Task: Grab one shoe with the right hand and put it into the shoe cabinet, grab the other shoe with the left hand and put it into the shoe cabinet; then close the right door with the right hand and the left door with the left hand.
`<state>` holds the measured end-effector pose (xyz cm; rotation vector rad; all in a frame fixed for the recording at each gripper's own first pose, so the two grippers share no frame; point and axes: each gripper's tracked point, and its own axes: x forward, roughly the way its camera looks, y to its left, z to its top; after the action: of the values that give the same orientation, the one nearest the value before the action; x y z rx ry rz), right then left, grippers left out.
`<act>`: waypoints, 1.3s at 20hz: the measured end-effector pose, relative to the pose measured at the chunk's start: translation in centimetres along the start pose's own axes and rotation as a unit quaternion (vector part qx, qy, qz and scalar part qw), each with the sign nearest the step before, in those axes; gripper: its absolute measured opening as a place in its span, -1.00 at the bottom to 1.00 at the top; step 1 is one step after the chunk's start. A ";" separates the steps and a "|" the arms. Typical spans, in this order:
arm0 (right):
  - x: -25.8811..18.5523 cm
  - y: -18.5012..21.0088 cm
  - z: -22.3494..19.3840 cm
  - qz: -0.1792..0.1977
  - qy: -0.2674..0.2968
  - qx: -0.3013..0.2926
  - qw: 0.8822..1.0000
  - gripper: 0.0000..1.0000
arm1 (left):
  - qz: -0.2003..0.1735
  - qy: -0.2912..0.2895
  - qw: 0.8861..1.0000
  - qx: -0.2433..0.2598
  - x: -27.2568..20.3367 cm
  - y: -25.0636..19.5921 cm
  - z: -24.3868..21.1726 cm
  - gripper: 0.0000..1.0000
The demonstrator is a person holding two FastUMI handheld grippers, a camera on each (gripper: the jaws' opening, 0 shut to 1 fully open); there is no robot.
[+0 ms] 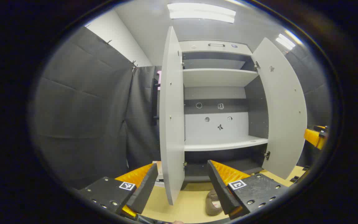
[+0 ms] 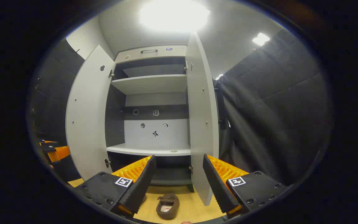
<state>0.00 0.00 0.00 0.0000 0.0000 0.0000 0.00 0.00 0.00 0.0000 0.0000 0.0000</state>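
Observation:
The pale grey shoe cabinet (image 1: 216, 77) (image 2: 151, 84) stands ahead with both doors swung wide: left door (image 1: 171, 118) (image 2: 87, 115), right door (image 1: 283, 109) (image 2: 202, 118). Its shelves are bare. A brown shoe (image 2: 167, 205) lies on the wooden floor in front of the cabinet, opening up, between and below my right gripper's (image 2: 177, 183) open fingers. In the left gripper view a brown shoe (image 1: 211, 202) lies low on the floor beside the right finger of my open left gripper (image 1: 180, 186). Neither gripper touches a shoe. The other gripper shows at the edge (image 1: 315, 137) (image 2: 53, 152).
Black cloth walls (image 1: 82, 109) (image 2: 275, 118) hang on both sides of the cabinet. The light wooden floor (image 2: 194, 205) runs in front of it. Ceiling lights (image 1: 200, 12) glare overhead. A drawer with a handle (image 2: 149, 50) tops the cabinet.

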 end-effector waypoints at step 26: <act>0.8 1.1 -0.4 0.002 0.009 -0.015 1.000 0.92 | -0.013 -0.013 1.000 0.009 0.5 0.8 0.3 0.85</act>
<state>0.77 1.06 -0.36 -0.0309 0.0172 0.0040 0.47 0.82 0.31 0.0183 -0.0261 -0.0251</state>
